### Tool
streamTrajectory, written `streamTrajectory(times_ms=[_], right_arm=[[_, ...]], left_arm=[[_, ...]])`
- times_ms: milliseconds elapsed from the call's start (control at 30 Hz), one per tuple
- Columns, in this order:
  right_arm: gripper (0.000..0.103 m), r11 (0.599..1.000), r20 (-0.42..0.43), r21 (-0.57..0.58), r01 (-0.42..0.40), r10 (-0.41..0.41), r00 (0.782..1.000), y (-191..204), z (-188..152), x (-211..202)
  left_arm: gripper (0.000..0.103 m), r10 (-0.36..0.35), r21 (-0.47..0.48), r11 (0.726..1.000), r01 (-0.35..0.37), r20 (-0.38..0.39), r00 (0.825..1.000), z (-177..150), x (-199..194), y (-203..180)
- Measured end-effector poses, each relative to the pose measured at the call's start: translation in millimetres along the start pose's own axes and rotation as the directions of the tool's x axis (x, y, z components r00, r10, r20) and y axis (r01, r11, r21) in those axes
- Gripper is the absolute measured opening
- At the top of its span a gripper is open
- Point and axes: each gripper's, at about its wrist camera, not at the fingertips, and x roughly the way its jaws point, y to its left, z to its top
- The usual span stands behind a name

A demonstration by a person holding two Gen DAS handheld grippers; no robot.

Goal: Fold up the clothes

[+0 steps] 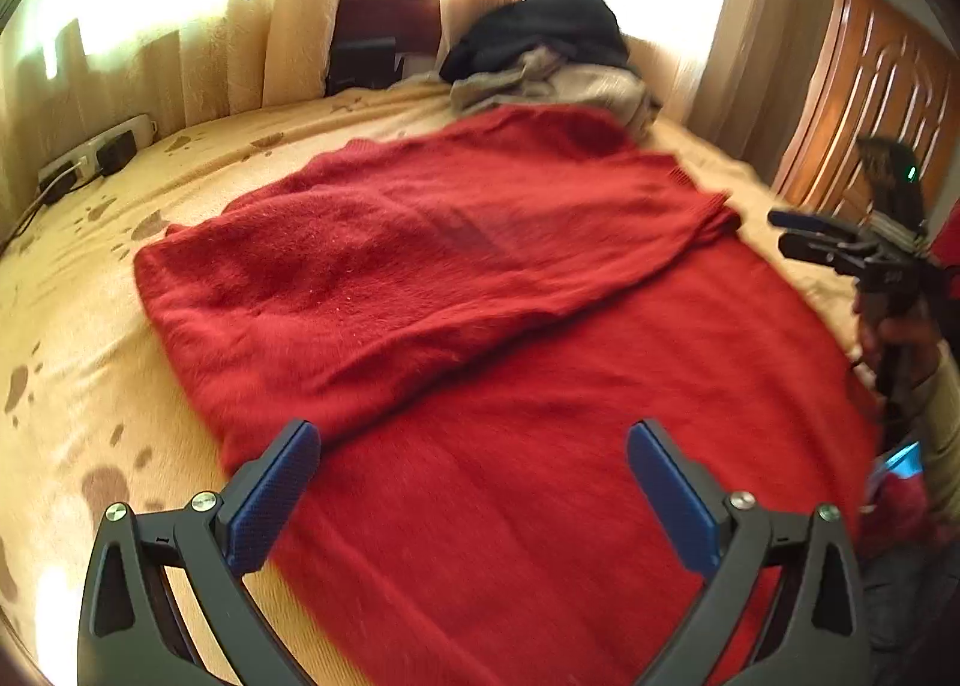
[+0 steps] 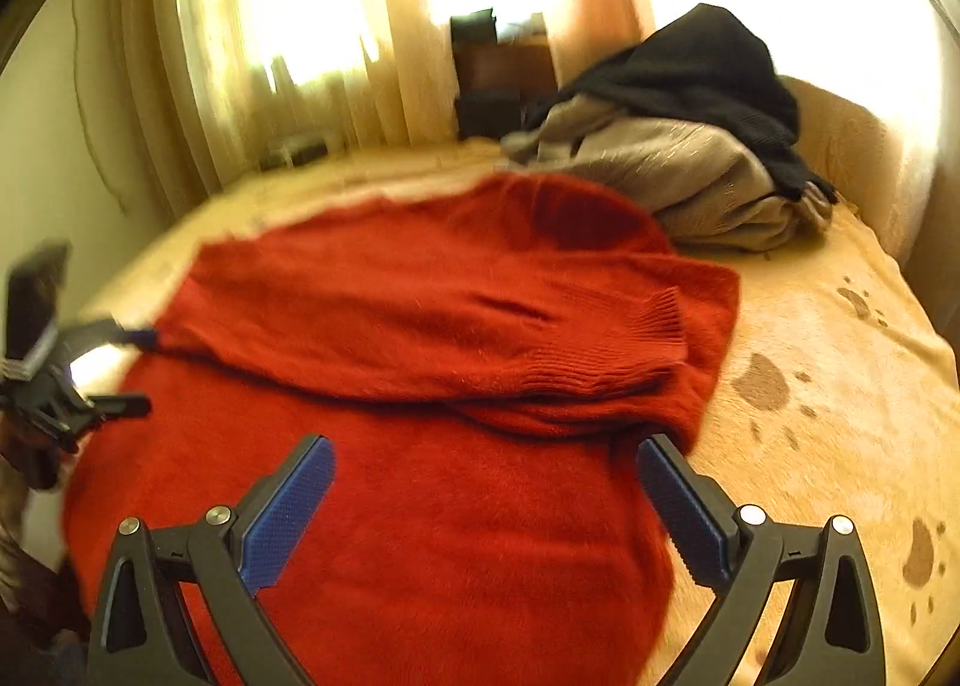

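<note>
A red knitted sweater [image 1: 540, 326] lies spread over the middle of a bed covered by a cream blanket with brown paw prints [image 1: 78, 338]. One sleeve [image 2: 480, 320] is folded across the body of the sweater, its ribbed cuff [image 2: 630, 344] ending near the sweater's right side edge in the right wrist view.

The left gripper [image 1: 474, 494] hangs above the near part of the sweater with its blue-padded fingers [image 1: 270, 500] spread wide and nothing between them. The right gripper [image 2: 486, 506] is likewise released, jaws wide apart over the sweater's near right portion, one finger above the fabric's edge by the bare blanket. Each gripper also shows at the side of the other camera's view, held clear of the cloth.

Toward the far edge of the bed sits a heap of other clothes: a grey-beige garment [image 2: 678, 170] just beyond the sweater's top, with a black garment [image 2: 702, 68] piled on it. Behind the bed hang pale curtains [image 1: 150, 44] in front of bright windows. A white power strip [image 1: 96, 152] with dark plugs lies at the far left edge of the bed in the left wrist view. A carved wooden panel [image 1: 864, 104] stands at the right.
</note>
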Motion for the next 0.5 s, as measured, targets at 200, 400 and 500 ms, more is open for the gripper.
streamTrajectory(times_ms=[200, 400, 500], right_arm=[[0.103, 0.992, -0.009, -0.031, -0.121, 0.121, 0.993, 9.1, -43.6, -70.2], [0.102, 0.965, -0.073, -0.088, -0.246, 0.240, 0.968, 23.5, -94.2, -130.9], [0.102, 0.945, -0.108, -0.114, -0.308, 0.296, 0.949, 30.6, -119.5, -161.3]], left_arm=[[0.103, -0.173, 0.087, 0.982, 0.167, 0.071, 0.982, -36.3, -78.6, -2.9], [0.103, -0.233, 0.182, 0.958, 0.223, 0.033, 0.972, -91.9, -122.9, -13.5], [0.103, -0.289, 0.137, 0.950, 0.281, 0.037, 0.957, -120.1, -135.0, -12.1]])
